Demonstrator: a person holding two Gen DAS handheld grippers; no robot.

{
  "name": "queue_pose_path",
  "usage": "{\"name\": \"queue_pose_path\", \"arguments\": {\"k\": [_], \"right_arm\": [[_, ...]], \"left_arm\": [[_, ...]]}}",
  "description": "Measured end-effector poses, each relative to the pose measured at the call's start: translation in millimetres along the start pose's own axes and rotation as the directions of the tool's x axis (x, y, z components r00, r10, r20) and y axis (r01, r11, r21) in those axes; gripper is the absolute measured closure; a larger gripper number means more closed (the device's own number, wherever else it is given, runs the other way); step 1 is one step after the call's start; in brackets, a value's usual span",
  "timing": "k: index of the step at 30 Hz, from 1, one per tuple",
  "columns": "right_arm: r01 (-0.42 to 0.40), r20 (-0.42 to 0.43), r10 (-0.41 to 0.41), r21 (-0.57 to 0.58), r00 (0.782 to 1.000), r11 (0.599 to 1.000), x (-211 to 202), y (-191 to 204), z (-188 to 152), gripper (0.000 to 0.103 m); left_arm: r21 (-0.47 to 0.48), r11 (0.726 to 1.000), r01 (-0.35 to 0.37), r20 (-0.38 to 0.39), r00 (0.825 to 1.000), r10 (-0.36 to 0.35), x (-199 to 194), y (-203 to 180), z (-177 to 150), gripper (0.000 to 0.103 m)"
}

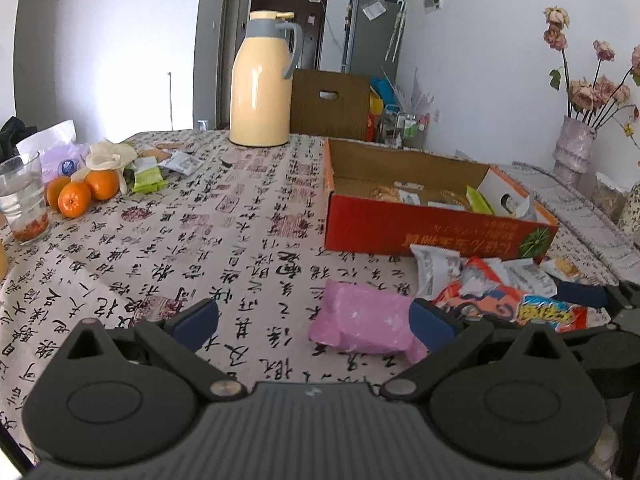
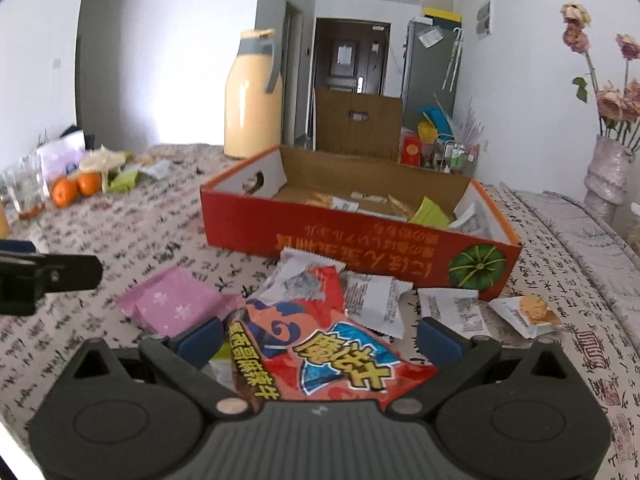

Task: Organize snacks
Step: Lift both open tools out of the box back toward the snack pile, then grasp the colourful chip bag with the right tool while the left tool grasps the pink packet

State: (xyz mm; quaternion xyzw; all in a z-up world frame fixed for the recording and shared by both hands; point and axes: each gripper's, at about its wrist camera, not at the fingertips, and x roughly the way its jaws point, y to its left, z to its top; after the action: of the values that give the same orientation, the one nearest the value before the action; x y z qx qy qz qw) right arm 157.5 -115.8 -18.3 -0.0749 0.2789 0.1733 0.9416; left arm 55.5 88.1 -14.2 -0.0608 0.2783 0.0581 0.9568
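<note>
**A:** Where do your two grippers stand?

**B:** Your left gripper (image 1: 314,326) has its blue-padded fingers spread wide just above the tablecloth (image 1: 168,248). The pink snack packet (image 1: 366,322) lies flat on the cloth between them, close against the right-hand pad, and nothing is gripped. Your right gripper (image 2: 320,340) is spread wide too, low over the red-orange snack bag (image 2: 316,348), which lies between its fingers. Whether the pads touch the bag, you cannot tell from here.

**A:** And the rest of the snacks?

**B:** Several white wrapped packets (image 2: 374,298) lie scattered on the cloth just behind the bag, right against the front wall of the red cardboard box (image 2: 360,246). A clear-wrapped biscuit (image 2: 532,312) sits near the box's right front corner. Inside the box you already have a green packet (image 2: 430,212), some white ones and a few biscuits.

**A:** Anything further off?

**B:** At the far left of your table, three oranges (image 1: 78,194), a drinking glass (image 1: 24,196) and a few more small packets (image 1: 150,178). The yellow thermos jug (image 1: 262,80) stands upright behind the box.
</note>
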Motion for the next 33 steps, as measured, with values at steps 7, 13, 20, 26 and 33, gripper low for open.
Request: {"name": "queue_pose_path", "arguments": {"k": [7,13,20,26,33], "right_arm": [[0.026,-0.034,-0.029,-0.084,0.999,0.996,15.9,11.6,-5.0,0.001],[0.017,-0.035,-0.02,-0.082,0.999,0.996,16.0,8.2,-6.7,0.017],[-0.017,-0.016,0.016,-0.064,1.0,0.998,10.6,2.1,-5.4,0.032],[-0.038,0.038,0.039,-0.021,0.999,0.999,-0.6,-5.5,-4.7,0.058],[-0.063,0.087,0.06,0.03,0.994,0.998,-11.9,-23.5,-1.9,0.094]], "left_arm": [[-0.015,1.0,0.015,-0.027,1.0,-0.015,11.6,10.9,-2.8,0.0],[-0.019,0.999,0.026,-0.032,0.999,-0.027,16.0,13.9,-3.2,0.0],[-0.016,1.0,0.027,-0.036,0.999,-0.028,19.3,13.5,-2.3,0.0],[-0.012,1.0,0.027,-0.038,0.999,-0.027,21.4,8.7,0.3,0.0],[0.017,0.999,0.028,-0.051,0.998,-0.027,30.9,-6.8,5.2,0.0]]}}
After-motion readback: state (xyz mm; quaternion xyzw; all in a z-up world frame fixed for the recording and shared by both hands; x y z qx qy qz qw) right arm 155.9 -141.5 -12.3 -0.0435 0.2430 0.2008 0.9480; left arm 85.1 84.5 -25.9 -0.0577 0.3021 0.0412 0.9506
